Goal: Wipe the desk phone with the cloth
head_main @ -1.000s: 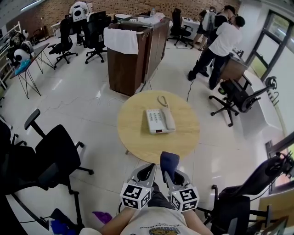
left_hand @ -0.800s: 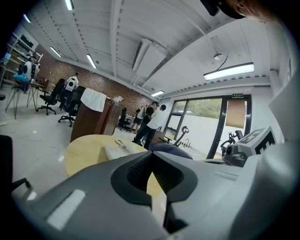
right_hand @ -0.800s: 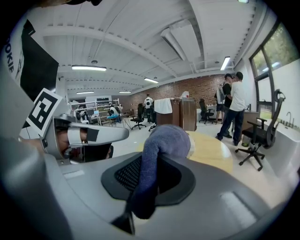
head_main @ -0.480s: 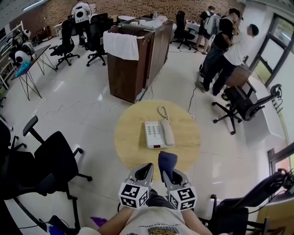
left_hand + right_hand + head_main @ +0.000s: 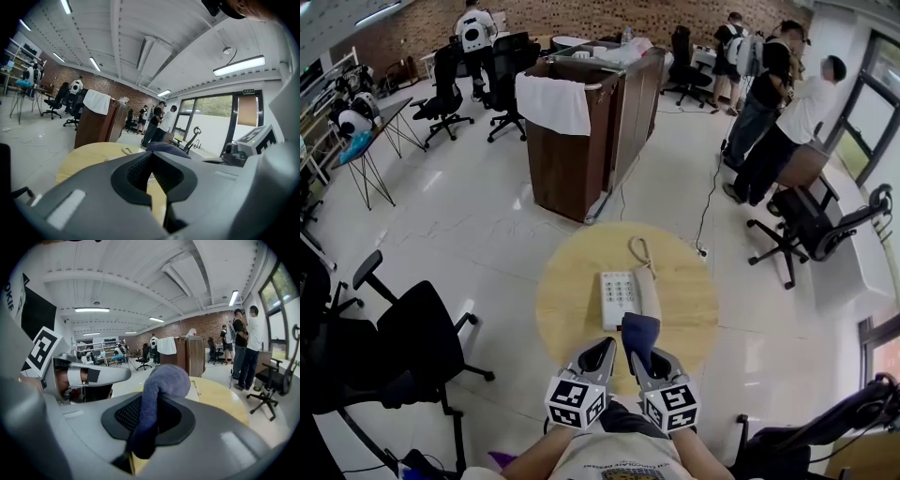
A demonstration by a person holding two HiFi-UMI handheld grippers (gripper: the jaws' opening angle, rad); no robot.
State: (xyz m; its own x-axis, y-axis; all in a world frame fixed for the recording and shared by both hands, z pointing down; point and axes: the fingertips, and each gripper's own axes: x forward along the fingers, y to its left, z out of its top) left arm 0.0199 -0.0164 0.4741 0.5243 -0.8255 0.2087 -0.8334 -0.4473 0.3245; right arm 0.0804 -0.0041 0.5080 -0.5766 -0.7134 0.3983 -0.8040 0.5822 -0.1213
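**A:** Starting lower left of centre: what is the left gripper (image 5: 602, 349) doing?

**B:** Its fingers are pressed together on nothing. It hangs at the near edge of the round pale wooden counter (image 5: 689, 300).

**A:** And the phone?

**B:** The white push-button desk phone (image 5: 620, 298) lies mid-counter, just beyond both grippers.

**A:** Further right?

**B:** The right gripper (image 5: 647, 361) has its fingers clamped on a dark blue cloth (image 5: 639, 333) that stands up above them. Whether the cloth touches the phone, I cannot tell.

**A:** Which step?

**B:** Approach, I'd judge, with wiping not yet begun. Next the cloth must come down onto the keypad and sweep across.

**A:** Counts?

**B:** Two grippers, one phone, one cloth, one counter.
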